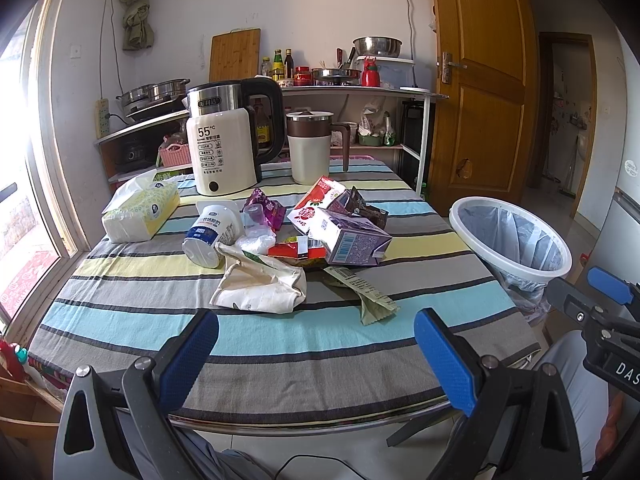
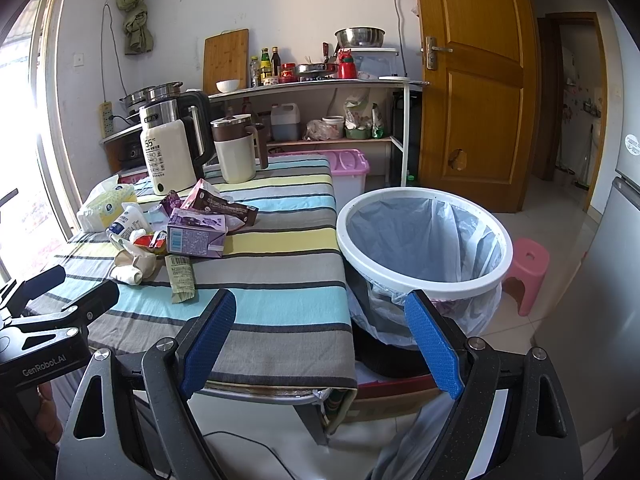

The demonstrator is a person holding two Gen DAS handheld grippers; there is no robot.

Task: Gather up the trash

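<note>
A heap of trash lies mid-table on the striped cloth point(image 1: 256, 330): a crumpled cream bag point(image 1: 260, 286), a green wrapper point(image 1: 366, 292), a purple carton point(image 1: 352, 238), a red-white carton point(image 1: 316, 200), a white yogurt bottle point(image 1: 212, 232) and a purple packet point(image 1: 266, 208). A white bin point(image 1: 510, 240) with a grey-blue liner stands off the table's right edge; it also shows in the right wrist view point(image 2: 424, 246). My left gripper point(image 1: 316, 356) is open and empty at the table's near edge. My right gripper point(image 2: 320, 340) is open and empty, between table corner and bin.
A kettle point(image 1: 224, 140), a cream jug point(image 1: 310, 148) and a tissue pack point(image 1: 140, 208) stand at the table's back. Shelves with cookware point(image 1: 360, 80) line the wall. A pink stool point(image 2: 526, 276) and pink box point(image 2: 348, 172) sit on the floor. A wooden door point(image 1: 480, 80) stands right.
</note>
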